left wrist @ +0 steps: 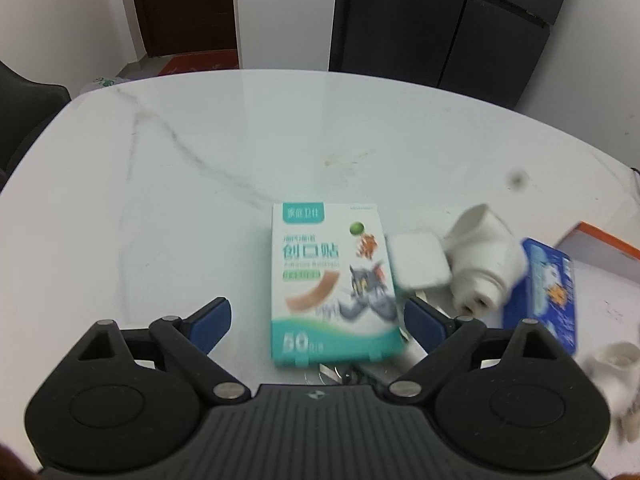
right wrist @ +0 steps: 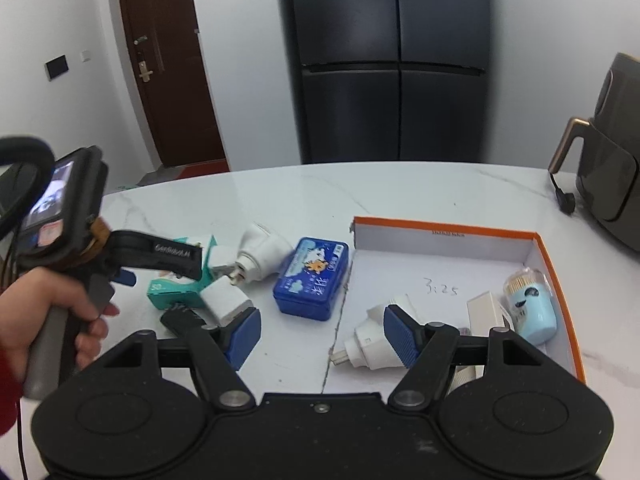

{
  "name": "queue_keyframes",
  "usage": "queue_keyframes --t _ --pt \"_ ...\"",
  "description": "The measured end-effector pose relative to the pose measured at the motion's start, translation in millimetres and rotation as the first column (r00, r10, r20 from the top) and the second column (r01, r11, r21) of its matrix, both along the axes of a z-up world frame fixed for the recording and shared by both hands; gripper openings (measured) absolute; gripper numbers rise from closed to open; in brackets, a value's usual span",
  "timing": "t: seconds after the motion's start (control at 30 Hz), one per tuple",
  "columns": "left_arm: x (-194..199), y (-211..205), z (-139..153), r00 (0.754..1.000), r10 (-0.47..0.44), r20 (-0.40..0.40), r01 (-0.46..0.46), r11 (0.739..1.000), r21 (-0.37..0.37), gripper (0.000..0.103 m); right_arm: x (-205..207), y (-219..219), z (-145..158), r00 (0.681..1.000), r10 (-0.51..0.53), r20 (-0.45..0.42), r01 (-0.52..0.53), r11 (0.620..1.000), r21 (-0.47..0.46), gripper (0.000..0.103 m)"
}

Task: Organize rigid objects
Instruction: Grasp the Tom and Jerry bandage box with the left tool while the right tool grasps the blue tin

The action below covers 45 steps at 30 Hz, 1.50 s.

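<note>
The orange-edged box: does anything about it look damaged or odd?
Yes. The orange-edged box has a ragged, torn-looking rim at its far left corner, and "3:25" is handwritten on its white floor.

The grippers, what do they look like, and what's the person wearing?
Both the left gripper and the right gripper are black, with ribbed bodies, round pivot discs, silver rivets and blue ribbed finger pads. From the right wrist view, the left one carries a small lit screen, white lettering, and a grey handle. A red sleeve shows at the wrist.
</note>
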<state>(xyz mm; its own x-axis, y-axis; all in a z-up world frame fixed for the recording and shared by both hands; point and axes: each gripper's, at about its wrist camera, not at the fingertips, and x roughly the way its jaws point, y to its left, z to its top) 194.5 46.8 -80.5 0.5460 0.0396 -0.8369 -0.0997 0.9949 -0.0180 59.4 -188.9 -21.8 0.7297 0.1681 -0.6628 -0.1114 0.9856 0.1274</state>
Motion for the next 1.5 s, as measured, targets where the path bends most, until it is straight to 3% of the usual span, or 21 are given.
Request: queue_keyframes --t 0.17,0.3,0.33,0.37,0.47,0.6,0.83,1.0,1.03,1.1,1.27,1.5 --pt "15 12 -19 1.000 -0.006 -0.028 0.006 1.000 0.016 0.095 9 3 -7 1.000 -0.017 -0.017 0.017 1.000 -0.004 0.081" --pt "15 22 -21 1.000 -0.006 -0.002 0.006 0.999 0.035 0.094 26 8 -13 0.999 -0.015 -0.033 0.015 1.000 -0.006 0.081" --pt "14 24 -20 1.000 -0.015 0.010 0.015 0.999 0.036 0.085 33 10 -15 0.999 -0.019 -0.038 0.019 1.000 -0.006 0.081" --pt "12 24 -18 0.999 -0.035 0.028 0.033 0.998 0.045 0.071 41 12 -18 0.999 -0.025 -0.046 0.025 1.000 -0.003 0.081" --pt "5 28 -15 0.997 -0.060 0.038 0.058 0.998 0.036 0.071 69 19 -27 0.996 -0.035 -0.086 0.036 0.999 0.011 0.081" --pt "-14 45 -12 0.999 -0.021 0.040 0.020 1.000 0.009 0.071 103 34 -37 0.991 -0.032 -0.127 0.034 0.999 0.013 0.082" --pt "-68 66 6 0.997 -0.014 0.079 0.014 1.000 -0.005 0.071 156 48 -69 0.962 -0.106 -0.250 0.097 0.994 -0.048 0.082" --pt "-95 65 10 0.997 0.001 0.081 0.000 1.000 -0.014 0.071 178 57 -90 0.951 -0.095 -0.294 0.066 0.992 -0.109 0.084" --pt "-92 66 9 0.997 0.002 0.078 -0.001 1.000 -0.015 0.071 178 59 -93 0.955 -0.091 -0.283 0.057 0.991 -0.124 0.085" --pt "-95 65 8 0.997 0.008 0.073 -0.006 1.000 -0.026 0.071 175 60 -94 0.961 -0.082 -0.263 0.050 0.990 -0.129 0.076" --pt "-93 57 6 0.997 0.016 0.070 -0.014 0.999 -0.038 0.071 148 56 -92 0.964 -0.072 -0.258 0.047 0.993 -0.105 0.076" --pt "-105 41 15 0.997 -0.008 0.082 0.012 0.999 -0.045 0.071 83 56 -60 0.982 -0.017 -0.188 0.006 0.998 -0.060 0.076"
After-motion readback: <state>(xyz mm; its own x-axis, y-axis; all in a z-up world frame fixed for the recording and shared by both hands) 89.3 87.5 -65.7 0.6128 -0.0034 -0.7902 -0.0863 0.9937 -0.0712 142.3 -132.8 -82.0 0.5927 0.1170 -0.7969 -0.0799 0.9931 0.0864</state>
